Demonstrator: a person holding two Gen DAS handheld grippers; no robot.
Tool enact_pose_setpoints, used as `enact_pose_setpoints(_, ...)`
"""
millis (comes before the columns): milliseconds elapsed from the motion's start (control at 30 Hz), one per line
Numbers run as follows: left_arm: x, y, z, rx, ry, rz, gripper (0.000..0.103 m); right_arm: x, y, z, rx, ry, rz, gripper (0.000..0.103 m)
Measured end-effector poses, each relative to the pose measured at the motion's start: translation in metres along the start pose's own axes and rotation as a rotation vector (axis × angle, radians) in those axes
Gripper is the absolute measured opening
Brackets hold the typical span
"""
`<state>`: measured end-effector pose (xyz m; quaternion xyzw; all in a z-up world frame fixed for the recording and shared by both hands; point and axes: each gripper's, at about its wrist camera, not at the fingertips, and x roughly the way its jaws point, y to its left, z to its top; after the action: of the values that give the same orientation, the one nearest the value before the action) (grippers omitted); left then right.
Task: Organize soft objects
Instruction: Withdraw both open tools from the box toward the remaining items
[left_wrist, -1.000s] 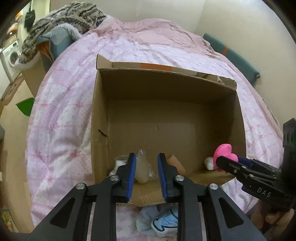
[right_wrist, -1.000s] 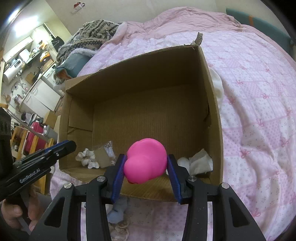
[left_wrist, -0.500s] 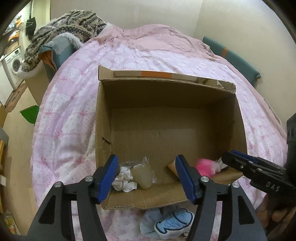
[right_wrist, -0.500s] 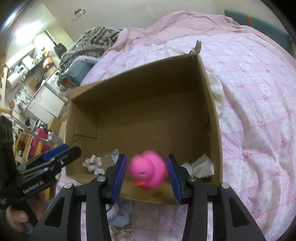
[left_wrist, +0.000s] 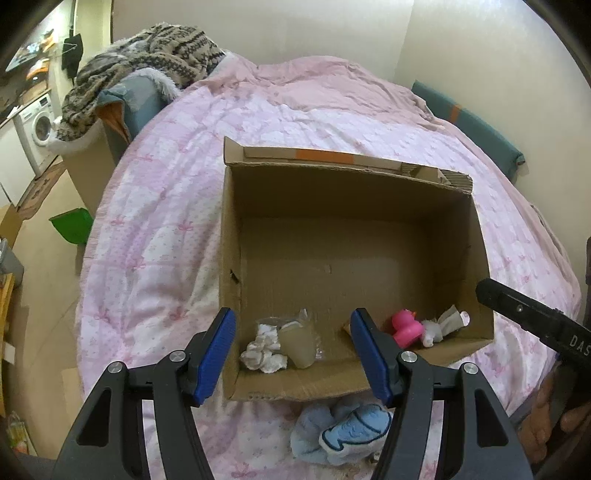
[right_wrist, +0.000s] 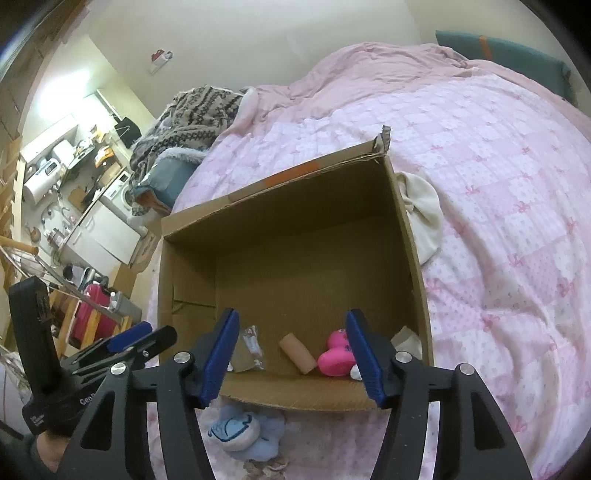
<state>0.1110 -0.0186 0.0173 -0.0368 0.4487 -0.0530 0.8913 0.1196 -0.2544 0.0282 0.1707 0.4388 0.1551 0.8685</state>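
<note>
An open cardboard box (left_wrist: 476, 236) (right_wrist: 410, 236) lies on the pink bed. Near its front wall lie a pink rubber duck (left_wrist: 404, 328) (right_wrist: 338, 354), a beige squishy in clear wrap (left_wrist: 297, 341), a crumpled white piece (left_wrist: 264, 350), a tan cylinder (right_wrist: 297, 352) and a white-grey soft toy (left_wrist: 443, 325). My left gripper (left_wrist: 295, 356) is open and empty above the box's front edge. My right gripper (right_wrist: 291, 358) is open and empty, also above the front edge. A blue plush (left_wrist: 347, 432) (right_wrist: 240, 432) lies on the bed in front of the box.
A cream cloth (right_wrist: 424, 218) lies on the quilt against the box's right wall. A patterned blanket (left_wrist: 147, 55) is heaped at the bed's far left. A teal headboard pad (left_wrist: 469, 122) lines the wall. The floor with a green bin (left_wrist: 72, 229) is to the left.
My right gripper opened and dropped the pink duck into the box. My left gripper opened wide, leaving the beige squishy in the box. Both grippers pulled back and up.
</note>
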Motion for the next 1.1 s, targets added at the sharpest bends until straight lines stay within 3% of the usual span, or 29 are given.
enact_pose_setpoints(233,-0.023,0.002,-0.014,0.039,-0.012,0.019,0.061,-0.02,-0.002,-0.005,0.011,-0.022,0.005,0.071)
enact_pose_setpoints(567,-0.042,0.012,-0.042,-0.007,0.017,0.057,0.064,-0.039,-0.007,-0.019,0.041,-0.012,0.01,0.072)
enact_pose_setpoints(733,-0.047,0.021,-0.056,-0.066,0.047,0.069,0.066,-0.049,-0.009,-0.031,0.084,-0.015,0.074,0.072)
enact_pose_setpoints(967,-0.033,0.033,-0.068,-0.165,0.109,0.092,0.066,-0.034,-0.002,-0.059,0.101,0.079,0.074,0.074)
enact_pose_setpoints(1100,-0.023,0.038,-0.07,-0.198,0.145,0.103,0.066,-0.011,0.005,-0.07,0.076,0.179,0.073,0.08)
